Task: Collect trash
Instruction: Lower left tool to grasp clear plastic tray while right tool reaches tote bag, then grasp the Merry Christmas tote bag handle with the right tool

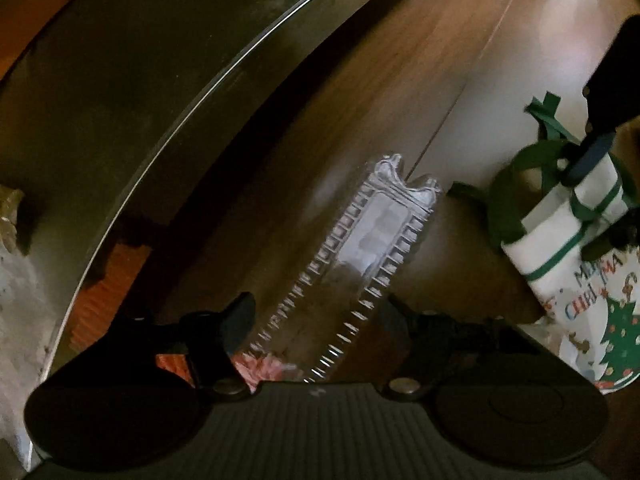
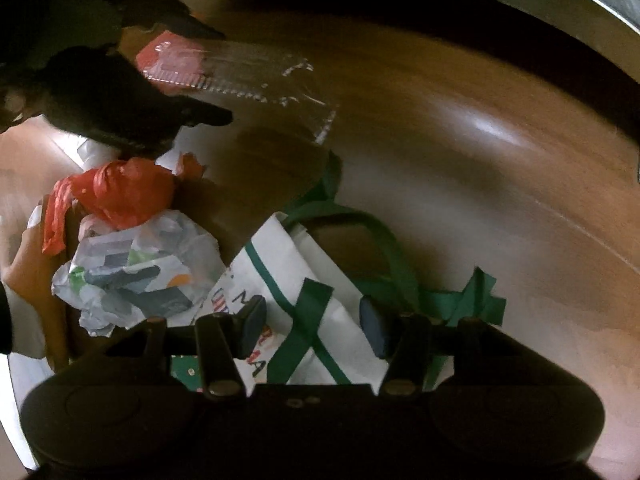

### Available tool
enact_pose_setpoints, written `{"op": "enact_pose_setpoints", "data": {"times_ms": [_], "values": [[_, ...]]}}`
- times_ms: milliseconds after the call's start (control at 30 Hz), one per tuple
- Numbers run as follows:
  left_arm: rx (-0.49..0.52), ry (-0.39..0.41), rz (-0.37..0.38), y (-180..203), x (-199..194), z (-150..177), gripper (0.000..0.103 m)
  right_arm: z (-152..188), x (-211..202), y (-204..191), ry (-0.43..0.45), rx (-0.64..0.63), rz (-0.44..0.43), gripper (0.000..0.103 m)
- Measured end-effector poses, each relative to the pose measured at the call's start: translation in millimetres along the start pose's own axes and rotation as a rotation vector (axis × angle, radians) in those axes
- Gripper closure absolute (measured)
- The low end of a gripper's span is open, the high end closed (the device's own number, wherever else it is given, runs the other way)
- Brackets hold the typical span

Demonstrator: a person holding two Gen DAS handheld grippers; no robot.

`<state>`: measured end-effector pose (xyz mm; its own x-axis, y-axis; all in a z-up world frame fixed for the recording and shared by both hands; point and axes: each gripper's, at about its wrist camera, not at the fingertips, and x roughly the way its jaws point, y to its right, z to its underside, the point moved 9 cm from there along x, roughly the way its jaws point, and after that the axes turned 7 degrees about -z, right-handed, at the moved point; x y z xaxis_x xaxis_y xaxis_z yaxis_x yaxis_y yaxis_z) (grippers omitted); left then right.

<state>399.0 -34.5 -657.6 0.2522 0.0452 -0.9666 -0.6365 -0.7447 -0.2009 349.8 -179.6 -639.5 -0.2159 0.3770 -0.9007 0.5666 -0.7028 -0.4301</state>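
Pinching a clear plastic tray (image 1: 360, 248) between its fingers, the left gripper (image 1: 316, 320) points down over the wooden floor (image 1: 400, 80). The right gripper (image 2: 312, 324) is spread, nothing between its pads, above the white bag (image 2: 320, 300) with green handles. Crumpled paper (image 2: 136, 276) and red plastic (image 2: 120, 192) lie beside the bag.

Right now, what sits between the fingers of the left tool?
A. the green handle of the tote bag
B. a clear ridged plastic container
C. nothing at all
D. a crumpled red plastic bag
B: in the left wrist view the clear ridged plastic container runs out from between the left tool fingers.
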Motion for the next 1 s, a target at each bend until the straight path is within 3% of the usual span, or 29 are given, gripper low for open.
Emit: {"op": "enact_pose_setpoints", "data": {"times_ms": [33, 67, 100, 433, 500, 700, 833, 1000], "values": [[-0.002, 0.0, -0.005, -1, 1, -2, 0.041, 0, 0, -1, 0.002, -0.008, 0.006, 0.057], [-0.003, 0.003, -0.01, -1, 1, -2, 0.045, 0, -1, -1, 0.003, -0.015, 0.012, 0.074], [-0.007, 0.007, -0.01, -1, 1, -3, 0.047, 0, -1, 0, -0.003, -0.02, 0.028, 0.102], [-0.106, 0.019, -0.028, -3, -27, 1, 0.051, 0, -31, -27, 0.006, -0.102, -0.006, 0.101], [-0.143, 0.026, -0.014, -5, -39, 7, 0.051, 3, -38, -29, -0.012, -0.131, -0.016, 0.082], [-0.202, 0.026, 0.064, -5, -76, 25, 0.051, 27, -39, -30, -0.055, -0.128, 0.0, 0.064], [-0.226, 0.029, 0.109, 2, -98, 34, 0.051, 36, -22, -14, -0.082, -0.101, 0.04, 0.064], [-0.289, 0.021, 0.151, 13, -106, 38, 0.051, 33, -4, -9, -0.103, -0.117, 0.011, 0.063]]}}
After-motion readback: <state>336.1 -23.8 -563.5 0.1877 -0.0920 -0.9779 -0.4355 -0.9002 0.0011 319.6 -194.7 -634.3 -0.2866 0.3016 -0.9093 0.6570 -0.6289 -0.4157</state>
